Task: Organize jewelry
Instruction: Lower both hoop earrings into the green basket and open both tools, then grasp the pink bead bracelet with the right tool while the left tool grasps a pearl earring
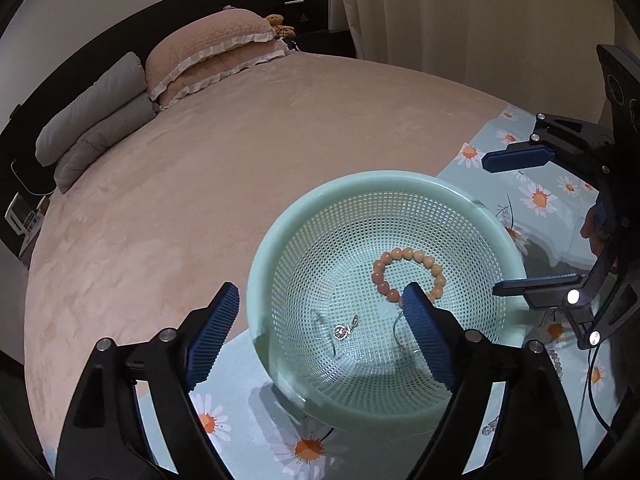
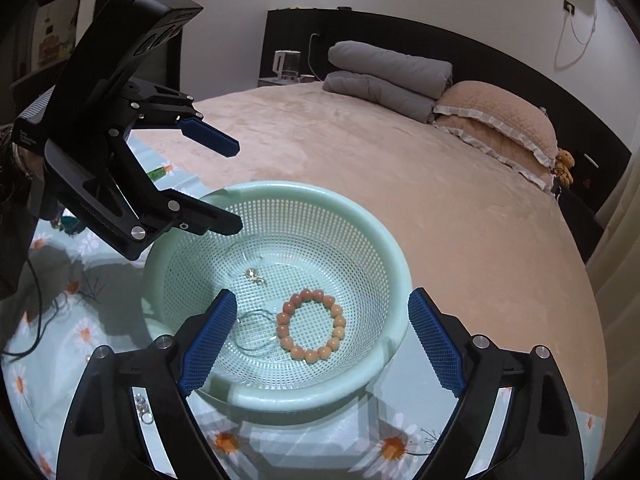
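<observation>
Nearest the lens, the left gripper (image 1: 320, 336) is seen with its jaws spread wide and released, nothing between them, one blue pad outside the rim of the mint-green basket (image 1: 280, 248) and the other over its mesh floor. The right gripper (image 2: 322, 336) is likewise held with its jaws parted and empty, poised over the near side of the same basket. Inside the basket, a peach bead bracelet (image 2: 310, 326) is seen lying flat on the mesh, with a thin chain (image 2: 256, 330) looped just beside it and a small silver pendant (image 1: 343, 330) a little apart. The basket is set on a daisy-printed cloth (image 1: 308, 448) spread over the bed (image 1: 240, 160). Further back, folded grey blankets (image 2: 384, 76) and frilled pink pillows (image 2: 496, 120) are stacked against the dark headboard (image 2: 500, 52).
</observation>
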`<state>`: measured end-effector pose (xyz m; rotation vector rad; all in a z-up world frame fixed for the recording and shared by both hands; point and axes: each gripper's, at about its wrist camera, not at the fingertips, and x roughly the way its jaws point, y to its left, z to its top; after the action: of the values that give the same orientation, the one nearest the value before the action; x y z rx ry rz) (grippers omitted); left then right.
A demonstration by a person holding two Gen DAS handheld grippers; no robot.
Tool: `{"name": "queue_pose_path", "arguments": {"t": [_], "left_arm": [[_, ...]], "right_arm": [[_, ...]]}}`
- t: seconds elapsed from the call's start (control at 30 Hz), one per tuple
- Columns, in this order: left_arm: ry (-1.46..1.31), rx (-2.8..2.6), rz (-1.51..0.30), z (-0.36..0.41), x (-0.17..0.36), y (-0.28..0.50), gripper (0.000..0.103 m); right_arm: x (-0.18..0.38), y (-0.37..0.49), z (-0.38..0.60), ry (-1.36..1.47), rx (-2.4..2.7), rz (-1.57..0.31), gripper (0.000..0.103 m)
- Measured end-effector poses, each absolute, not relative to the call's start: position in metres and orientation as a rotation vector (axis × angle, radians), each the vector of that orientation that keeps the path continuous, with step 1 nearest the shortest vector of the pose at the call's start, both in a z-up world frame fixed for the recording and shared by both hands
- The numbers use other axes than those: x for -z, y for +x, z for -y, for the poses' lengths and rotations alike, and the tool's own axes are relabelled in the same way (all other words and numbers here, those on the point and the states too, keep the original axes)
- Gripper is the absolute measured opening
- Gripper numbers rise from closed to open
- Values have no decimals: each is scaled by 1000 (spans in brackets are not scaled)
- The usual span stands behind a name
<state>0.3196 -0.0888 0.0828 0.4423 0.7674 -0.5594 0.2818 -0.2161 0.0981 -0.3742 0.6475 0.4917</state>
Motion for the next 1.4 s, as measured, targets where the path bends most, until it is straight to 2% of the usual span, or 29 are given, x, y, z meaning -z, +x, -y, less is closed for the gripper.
{"name": "queue_pose_path", "arguments": {"t": [0.2, 0.73, 1.07, 1.4], "left_arm": [[453, 507, -778, 77, -93, 308, 97], [386, 432, -799, 27, -118, 253, 97], [393, 421, -856, 8, -88, 205, 97], [367, 423, -971, 7, -31, 185, 97]], "right_arm": [[-115, 270, 212, -395, -488, -643, 85], [-145, 207, 225, -397, -421, -631, 86], [-139, 145, 240, -404, -436, -639, 86], [-96, 123, 246, -339, -429, -733, 86]]}}
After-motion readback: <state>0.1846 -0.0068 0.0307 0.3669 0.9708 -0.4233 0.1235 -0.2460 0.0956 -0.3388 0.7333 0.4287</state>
